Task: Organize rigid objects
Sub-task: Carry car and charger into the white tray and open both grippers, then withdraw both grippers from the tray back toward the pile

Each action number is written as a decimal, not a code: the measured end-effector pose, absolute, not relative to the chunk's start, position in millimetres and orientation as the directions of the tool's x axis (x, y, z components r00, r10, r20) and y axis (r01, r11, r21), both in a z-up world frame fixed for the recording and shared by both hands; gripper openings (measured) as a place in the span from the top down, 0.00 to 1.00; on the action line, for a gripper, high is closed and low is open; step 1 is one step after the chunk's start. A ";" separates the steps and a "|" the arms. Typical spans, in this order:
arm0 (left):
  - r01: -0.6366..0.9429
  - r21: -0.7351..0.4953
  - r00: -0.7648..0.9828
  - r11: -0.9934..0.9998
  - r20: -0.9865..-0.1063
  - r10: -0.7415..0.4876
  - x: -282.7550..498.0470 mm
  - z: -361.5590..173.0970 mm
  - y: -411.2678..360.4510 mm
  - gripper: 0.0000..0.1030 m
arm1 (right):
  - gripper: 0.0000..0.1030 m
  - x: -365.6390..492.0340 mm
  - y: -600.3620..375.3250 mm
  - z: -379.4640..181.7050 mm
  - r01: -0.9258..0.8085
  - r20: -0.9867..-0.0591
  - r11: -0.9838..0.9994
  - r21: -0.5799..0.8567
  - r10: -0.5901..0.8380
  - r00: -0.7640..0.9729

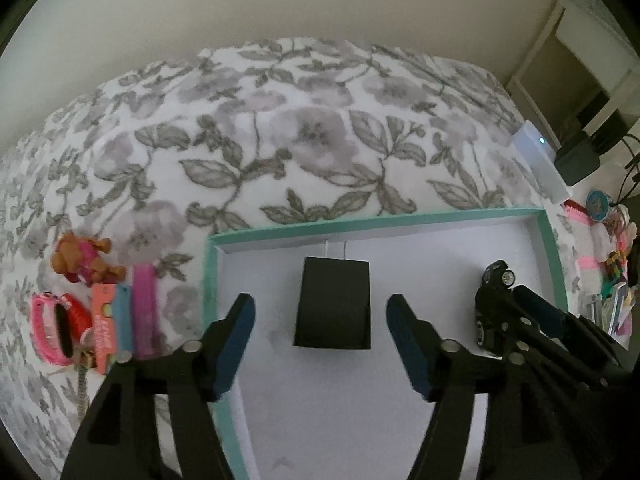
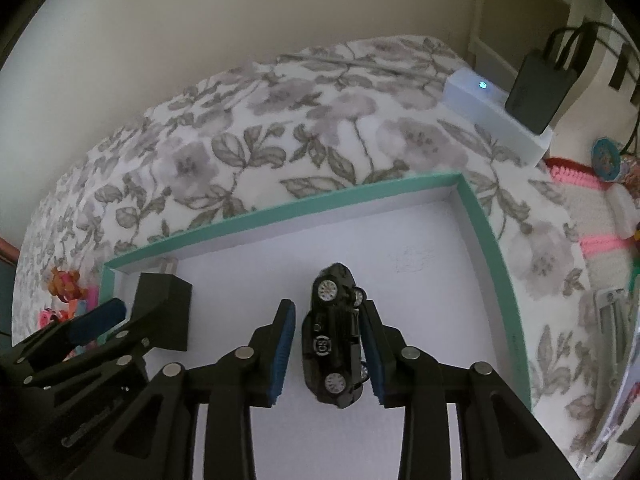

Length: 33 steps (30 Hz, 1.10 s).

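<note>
Both grippers sit spread: left gripper (image 1: 320,320) before black box (image 1: 332,304), right gripper (image 2: 328,346) loosely straddling toy car (image 2: 334,336) at centre frame.

Bed (image 1: 304,128), covered by a white blanket with grey floral print. Lying directly on it: teal-rimmed tray (image 1: 404,219) at centre; brown plush dog (image 1: 86,262), pink watch (image 1: 50,326) and coloured flat strips (image 1: 128,312) at left; white box (image 2: 496,114) with lit indicator at right; pink-striped knit piece (image 2: 588,208) beside it.
</note>
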<state>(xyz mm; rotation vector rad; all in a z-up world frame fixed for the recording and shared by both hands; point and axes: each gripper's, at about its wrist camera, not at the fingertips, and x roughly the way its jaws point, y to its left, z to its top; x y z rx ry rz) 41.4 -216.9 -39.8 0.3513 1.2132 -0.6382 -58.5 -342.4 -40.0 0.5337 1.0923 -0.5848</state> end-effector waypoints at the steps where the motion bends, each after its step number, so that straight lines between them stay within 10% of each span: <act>1: 0.624 -0.080 0.214 0.777 -0.939 -0.269 41.2 -35.3 -214.1 0.32 | 0.59 -59.4 -341.5 -36.8 0.675 -0.922 0.729 0.112 -0.178 0.345; 15: 0.607 -0.037 0.339 0.794 -0.892 -0.300 35.6 10.1 -182.1 0.08 | 0.32 -78.4 -320.5 -12.5 0.678 -0.908 0.729 0.091 -0.220 0.358; 33: 0.517 -0.039 0.455 0.855 -0.834 -0.313 17.7 34.2 -90.8 0.08 | 0.00 -106.6 -269.7 20.7 0.625 -0.860 0.778 0.067 -0.273 0.432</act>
